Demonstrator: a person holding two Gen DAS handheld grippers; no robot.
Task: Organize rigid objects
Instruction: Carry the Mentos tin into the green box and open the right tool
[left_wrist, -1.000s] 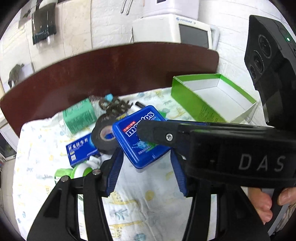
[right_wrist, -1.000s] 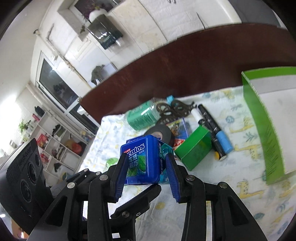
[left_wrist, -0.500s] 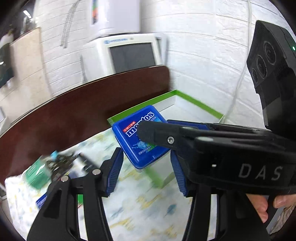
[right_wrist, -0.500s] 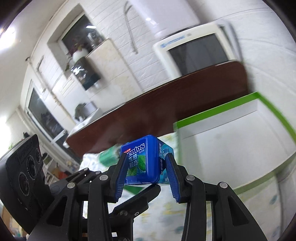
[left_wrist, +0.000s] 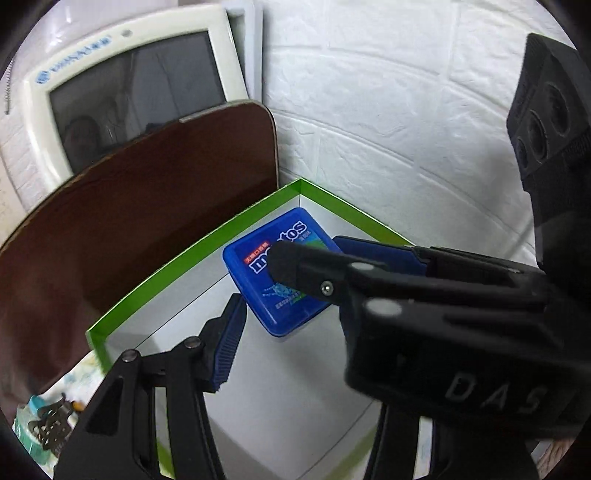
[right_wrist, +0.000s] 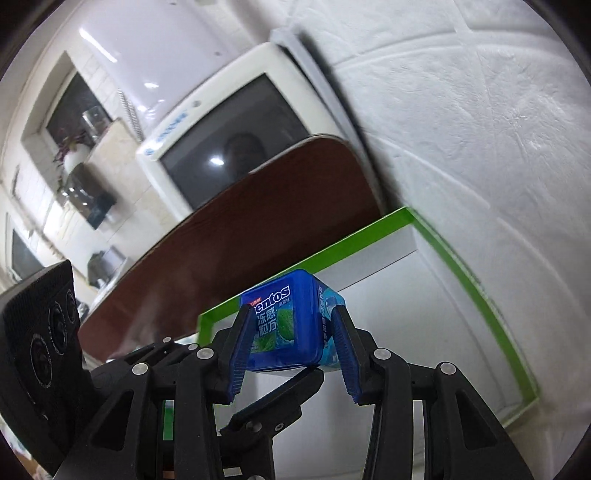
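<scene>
1. the right gripper (right_wrist: 291, 354) is clamped on the blue mentos box (right_wrist: 290, 321), its blue pads pressing the box's two narrower sides, the printed face turned toward the camera.
2. the box hangs over the white inside of the green-edged carton (right_wrist: 476, 291), inside its rim and toward the far corner; in the left wrist view the mentos box (left_wrist: 280, 280) is seen from above, its long axis running diagonally toward that corner. whether it touches the carton floor i cannot tell.
3. the drop looks to be straight down from the right gripper, so the relation that counts is box above carton floor, with the green walls just beyond it.
4. the left gripper (left_wrist: 280, 343) holds nothing; its jaws stand wide apart, just beside and under the right gripper, crowding the same opening.
5. around: the dark brown worktop (left_wrist: 147, 221) behind the carton, an old cream monitor (left_wrist: 129, 85) and a white brick wall (left_wrist: 388, 110); leftover small items (left_wrist: 44, 424) lie at lower left on the patterned cloth (left_wrist: 79, 373).
</scene>
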